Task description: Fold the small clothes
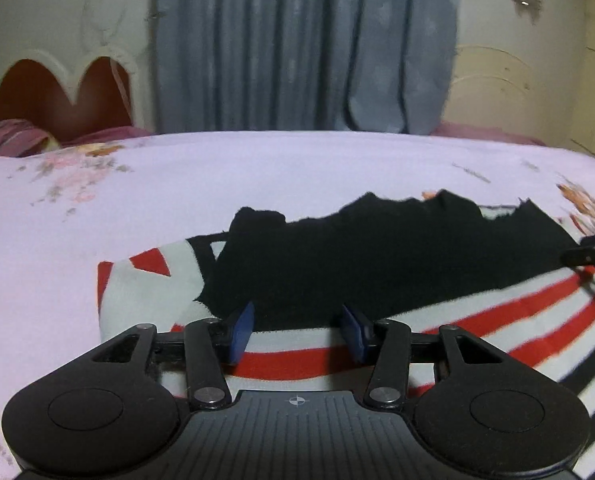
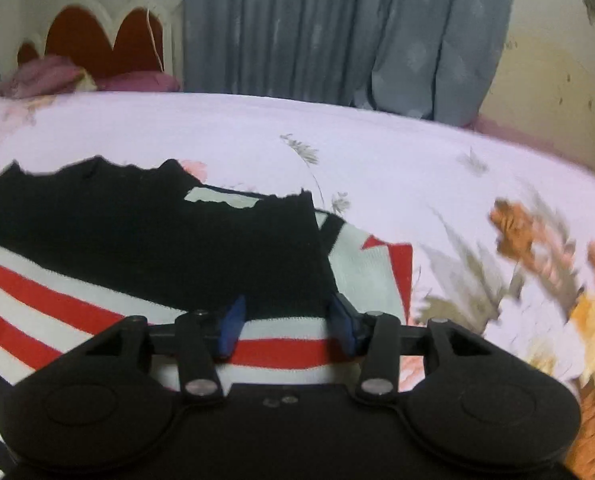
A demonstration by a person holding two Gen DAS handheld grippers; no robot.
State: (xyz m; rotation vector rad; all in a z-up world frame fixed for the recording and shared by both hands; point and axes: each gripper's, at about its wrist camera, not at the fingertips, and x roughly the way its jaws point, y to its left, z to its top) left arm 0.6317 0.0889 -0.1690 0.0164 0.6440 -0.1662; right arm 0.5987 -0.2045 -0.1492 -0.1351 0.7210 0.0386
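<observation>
Both left tongs (image 1: 297,330) and right tongs (image 2: 285,326) stand apart and empty over the striped garment (image 1: 437,328), which lies folded on the flowered bed (image 1: 257,176) beneath a black garment (image 1: 377,256), whose unweighted, ragged fold may slip or spring open.

We are in a home bedroom: a bed (image 1: 137,208) with floral pink sheet, scalloped headboard (image 1: 57,92), pillows (image 2: 57,76) and grey curtains (image 1: 297,40).

Striped garment (image 1: 477,320) cut off by frame edge, floral bedsheet (image 2: 537,248) blurred.
</observation>
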